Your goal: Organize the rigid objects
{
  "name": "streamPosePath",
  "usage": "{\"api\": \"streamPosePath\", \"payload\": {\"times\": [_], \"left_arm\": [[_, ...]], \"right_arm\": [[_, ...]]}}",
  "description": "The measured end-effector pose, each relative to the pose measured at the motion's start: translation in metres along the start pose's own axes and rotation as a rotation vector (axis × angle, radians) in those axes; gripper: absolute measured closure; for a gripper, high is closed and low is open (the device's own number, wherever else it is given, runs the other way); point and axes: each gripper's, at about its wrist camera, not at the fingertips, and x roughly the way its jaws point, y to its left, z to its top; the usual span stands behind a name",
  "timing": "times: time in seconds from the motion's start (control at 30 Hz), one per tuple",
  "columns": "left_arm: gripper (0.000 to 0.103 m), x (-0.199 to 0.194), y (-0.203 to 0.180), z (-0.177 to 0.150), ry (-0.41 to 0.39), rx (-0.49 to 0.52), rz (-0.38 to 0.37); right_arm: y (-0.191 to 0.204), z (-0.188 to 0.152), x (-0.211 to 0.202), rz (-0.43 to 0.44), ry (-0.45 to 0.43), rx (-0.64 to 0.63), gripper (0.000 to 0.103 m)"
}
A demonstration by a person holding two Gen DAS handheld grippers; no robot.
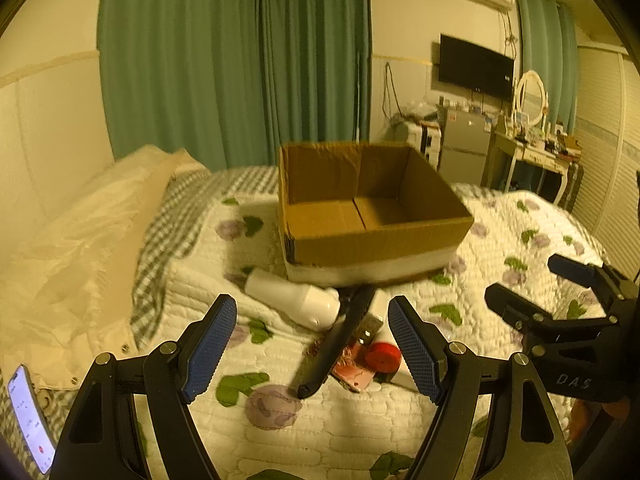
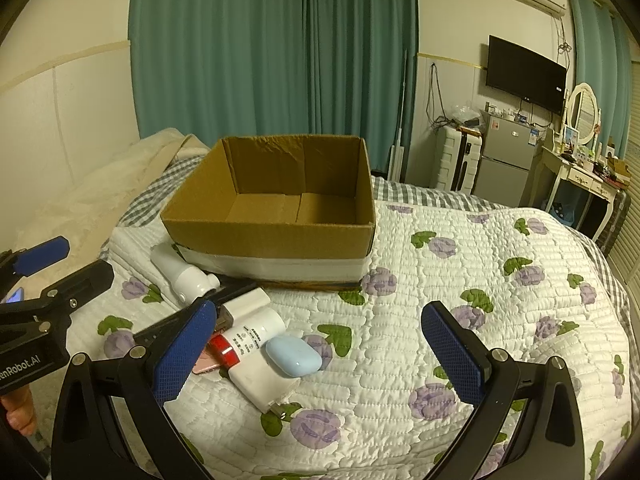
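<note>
Both grippers up over the quilt (image 2: 460, 280), nothing in either. Left gripper (image 1: 312, 344) spread wide, fingers framing the clutter below, aimed down at the dark handle (image 1: 340, 344) lying slantwise across the pile; probably lining up a first pick, though no contact yet. Right gripper (image 2: 316, 344) equally wide, hanging just right of the heap with bare quilt between its fingers, likely held off to give the other room. Box (image 2: 272, 236) sitting open-topped behind the pile, taped round its base, near wall low enough to drop things over; inside, only bare cardboard floor on show, nothing loaded so far. Everything to be sorted bunched on the quilt just in front of the box's left corner: white bottle (image 2: 180, 272) on its side, touching or nearly touching the box wall; labelled tube (image 2: 256, 328) with a red cap (image 2: 222, 350); pale blue case (image 2: 294, 356) resting on a white block (image 2: 264, 384); something pink (image 2: 206, 364) underneath, mostly buried, hard to identify. Items overlapping, so the top ones look like the sensible start. Phone (image 1: 30, 420) lit at the bed's edge by the left gripper, well apart from the pile. Task barely begun, by the look of that bare box.
</note>
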Motion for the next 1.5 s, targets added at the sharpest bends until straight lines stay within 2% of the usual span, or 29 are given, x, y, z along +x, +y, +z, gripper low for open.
{"api": "streamPosePath", "payload": {"times": [0.13, 0.27, 0.47, 0.5, 0.53, 0.57, 0.7, 0.8, 0.87, 0.97, 1.2, 1.27, 1.37, 1.5], "left_arm": [[0.024, 0.03, -0.005, -0.016, 0.093, 0.018, -0.035], [0.024, 0.064, -0.013, -0.035, 0.227, 0.036, -0.096], [0.028, 0.084, -0.007, -0.039, 0.291, 0.014, -0.109], [0.041, 0.086, -0.007, -0.037, 0.295, 0.016, -0.113], [0.06, 0.088, -0.008, -0.037, 0.302, 0.025, -0.118], [0.065, 0.09, -0.008, -0.036, 0.308, 0.036, -0.116], [0.076, 0.095, -0.006, -0.034, 0.309, 0.041, -0.128], [0.084, 0.083, -0.011, -0.035, 0.268, 0.082, -0.145], [0.085, 0.068, -0.016, -0.035, 0.224, 0.109, -0.124], [0.085, 0.057, -0.016, -0.034, 0.205, 0.115, -0.116], [0.085, 0.043, -0.011, -0.022, 0.172, 0.085, -0.114], [0.085, 0.041, -0.011, -0.02, 0.169, 0.086, -0.111], [0.085, 0.039, -0.012, -0.02, 0.169, 0.076, -0.107], [0.085, 0.034, -0.011, -0.022, 0.168, 0.06, -0.099]], "right_arm": [[-0.004, -0.006, 0.012, 0.002, 0.04, 0.002, 0.0], [-0.007, -0.011, 0.024, 0.009, 0.081, 0.007, 0.0], [-0.009, -0.016, 0.038, 0.022, 0.129, 0.009, 0.0], [-0.009, -0.016, 0.039, 0.023, 0.134, 0.009, 0.0], [-0.009, -0.017, 0.041, 0.025, 0.138, 0.008, 0.0], [-0.009, -0.017, 0.042, 0.025, 0.143, 0.007, 0.0], [-0.006, -0.019, 0.046, 0.022, 0.162, -0.002, 0.0], [-0.002, -0.023, 0.052, 0.027, 0.187, -0.011, 0.0], [0.001, -0.026, 0.061, 0.03, 0.214, -0.027, 0.0], [0.006, -0.03, 0.075, 0.044, 0.256, -0.044, 0.002], [0.008, -0.038, 0.115, 0.113, 0.369, -0.012, 0.028], [0.006, -0.039, 0.122, 0.136, 0.387, 0.015, 0.031], [0.001, -0.04, 0.127, 0.172, 0.394, 0.055, 0.047], [0.003, -0.041, 0.12, 0.154, 0.366, 0.039, 0.048]]}}
